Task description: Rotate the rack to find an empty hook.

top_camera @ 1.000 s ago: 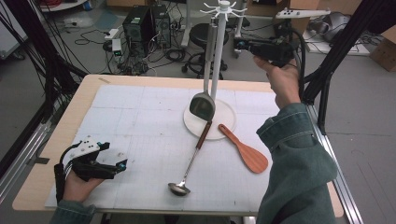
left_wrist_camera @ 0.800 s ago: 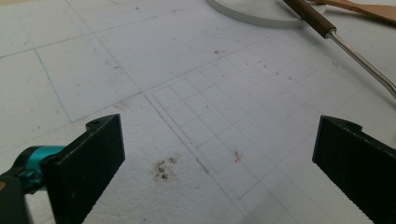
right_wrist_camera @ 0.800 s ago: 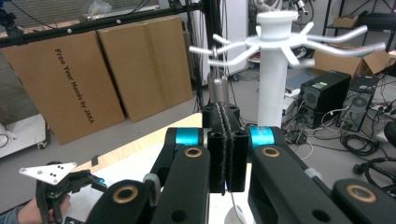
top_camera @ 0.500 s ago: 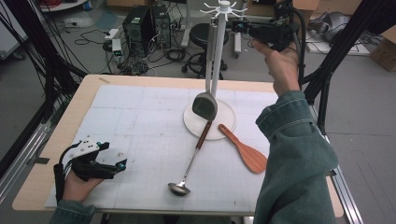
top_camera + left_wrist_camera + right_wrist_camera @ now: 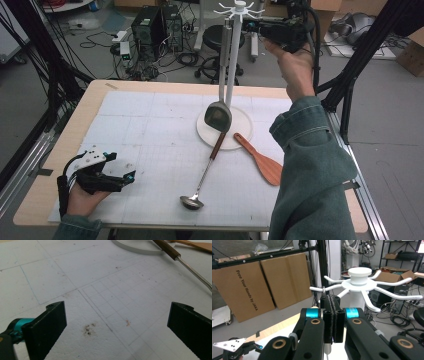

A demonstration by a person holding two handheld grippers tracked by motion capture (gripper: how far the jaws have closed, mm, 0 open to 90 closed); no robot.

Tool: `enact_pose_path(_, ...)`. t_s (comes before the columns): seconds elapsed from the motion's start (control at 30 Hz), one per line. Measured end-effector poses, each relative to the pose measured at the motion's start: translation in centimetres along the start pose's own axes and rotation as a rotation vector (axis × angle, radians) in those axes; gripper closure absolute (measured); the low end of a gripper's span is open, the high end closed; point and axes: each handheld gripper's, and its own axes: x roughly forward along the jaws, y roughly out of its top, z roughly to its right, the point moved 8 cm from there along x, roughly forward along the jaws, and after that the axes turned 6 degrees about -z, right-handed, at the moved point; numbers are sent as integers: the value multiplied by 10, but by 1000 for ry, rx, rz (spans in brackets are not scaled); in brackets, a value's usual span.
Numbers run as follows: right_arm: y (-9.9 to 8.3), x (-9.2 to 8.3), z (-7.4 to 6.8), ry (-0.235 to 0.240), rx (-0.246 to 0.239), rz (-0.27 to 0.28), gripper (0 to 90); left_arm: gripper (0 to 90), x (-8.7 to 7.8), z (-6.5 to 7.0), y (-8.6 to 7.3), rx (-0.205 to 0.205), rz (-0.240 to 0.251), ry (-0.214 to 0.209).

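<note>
1. Nearest the person in the high view, the left tool [image 5: 107,176] rests low on the white mat [image 5: 150,130] at the surface's near left corner. Its own view shows the jaws spread wide with bare mat between them, holding nothing.
2. Farther in, a ladle [image 5: 200,180] lies on the mat with its brown grip on the rack's round base [image 5: 240,125]; a wooden spatula [image 5: 260,160] lies just right of it. The left gripper view catches the ladle's handle [image 5: 180,260] and the base's rim [image 5: 135,247] at its top edge.
3. Farthest, the right tool [image 5: 255,27] is raised beside the top of the white rack [image 5: 239,10]. The spatula turner [image 5: 220,115] hangs from it along the post, its head over the base.
4. The right gripper view adds what the high view cannot: the jaws are clamped on the turner's thin metal handle [image 5: 327,350], whose top meets a rack arm [image 5: 319,288].
</note>
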Motion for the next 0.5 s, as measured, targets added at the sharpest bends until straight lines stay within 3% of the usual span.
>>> enact_pose_path(0.5, 2, 14, -10, -12, -28, -25, 900, 28, 0, 0, 0, 1, 1, -2)
